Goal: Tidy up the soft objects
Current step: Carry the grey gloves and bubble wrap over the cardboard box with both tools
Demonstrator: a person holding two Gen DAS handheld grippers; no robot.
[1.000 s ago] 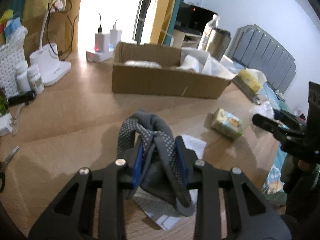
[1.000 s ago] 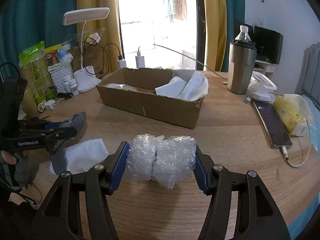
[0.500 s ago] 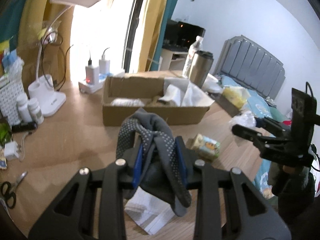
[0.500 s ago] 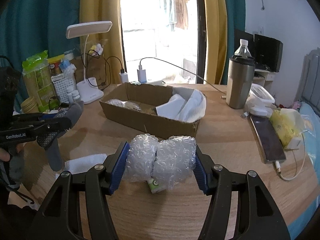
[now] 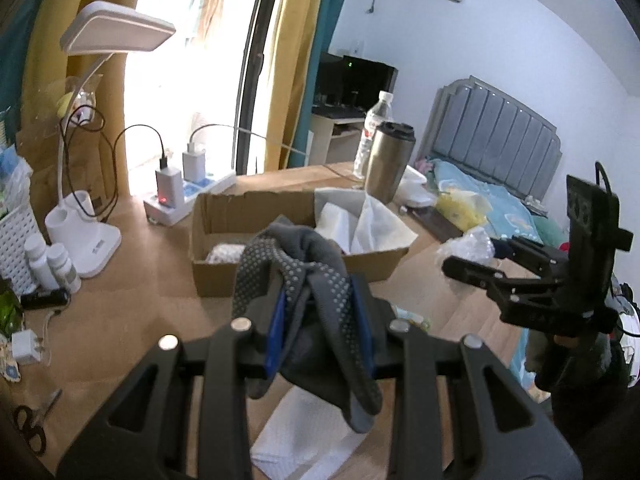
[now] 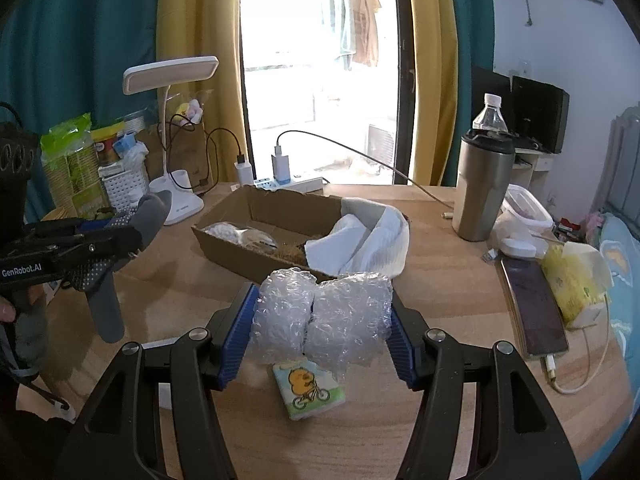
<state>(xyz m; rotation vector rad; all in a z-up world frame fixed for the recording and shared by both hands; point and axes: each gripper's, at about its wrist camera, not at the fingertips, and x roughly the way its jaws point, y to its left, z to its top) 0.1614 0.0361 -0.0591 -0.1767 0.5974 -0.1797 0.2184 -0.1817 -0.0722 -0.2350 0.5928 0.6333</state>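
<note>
My left gripper (image 5: pixel 318 322) is shut on a grey dotted sock (image 5: pixel 308 280) and holds it in the air in front of the cardboard box (image 5: pixel 296 276). The sock also shows at the left of the right wrist view (image 6: pixel 120 240). My right gripper (image 6: pixel 322 320) is shut on a wad of bubble wrap (image 6: pixel 324 316), held above the table near the box (image 6: pixel 240 250). The box holds white cloth (image 6: pixel 360 240) and a clear bag (image 6: pixel 240 236). A white tissue (image 5: pixel 304 436) and a small cartoon tissue pack (image 6: pixel 308 390) lie on the wooden table below.
A desk lamp (image 6: pixel 172 76), power strip with chargers (image 5: pixel 188 196), white basket and bottles (image 5: pixel 48 260) stand at the back left. A steel tumbler (image 6: pixel 484 188), water bottle, phone (image 6: pixel 536 312) and yellow tissue pack (image 6: pixel 572 284) are at the right. Scissors (image 5: pixel 28 428) lie at the left edge.
Both grippers have risen well above the table with their loads and moved toward the box. The cartoon tissue pack has come into sight under the bubble wrap.
</note>
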